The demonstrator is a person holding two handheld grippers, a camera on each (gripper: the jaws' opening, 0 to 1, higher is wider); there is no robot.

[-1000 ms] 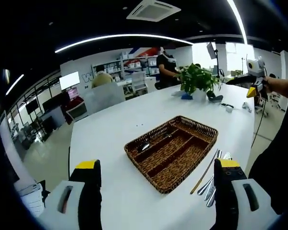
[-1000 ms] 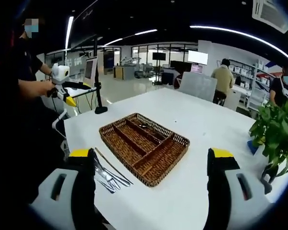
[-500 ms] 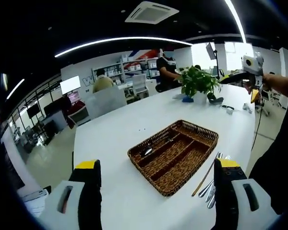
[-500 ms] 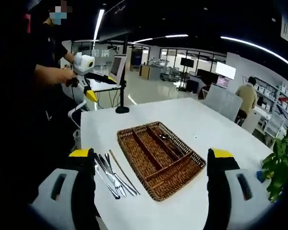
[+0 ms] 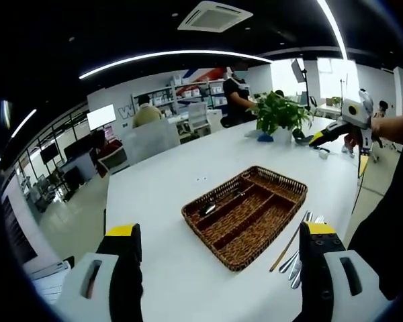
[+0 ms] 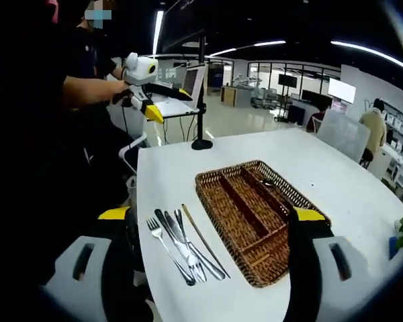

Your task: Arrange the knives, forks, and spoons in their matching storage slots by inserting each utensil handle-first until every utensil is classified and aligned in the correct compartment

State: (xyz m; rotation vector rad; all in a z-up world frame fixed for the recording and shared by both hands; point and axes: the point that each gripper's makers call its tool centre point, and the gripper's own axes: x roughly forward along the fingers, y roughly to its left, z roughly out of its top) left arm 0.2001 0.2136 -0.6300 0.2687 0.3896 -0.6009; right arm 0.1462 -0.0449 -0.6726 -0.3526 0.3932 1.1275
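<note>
On white table, rectangular woven wicker tray, slender metal cutlery beside

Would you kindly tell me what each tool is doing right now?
Left tool: open, holding nothing.
Right tool: open, holding nothing.

No legible text, label, brand or number in either view. Far beyond the left gripper's jaws, large lettering on the back wall starts with what looks like a "W"; remainder unreadable.
</note>
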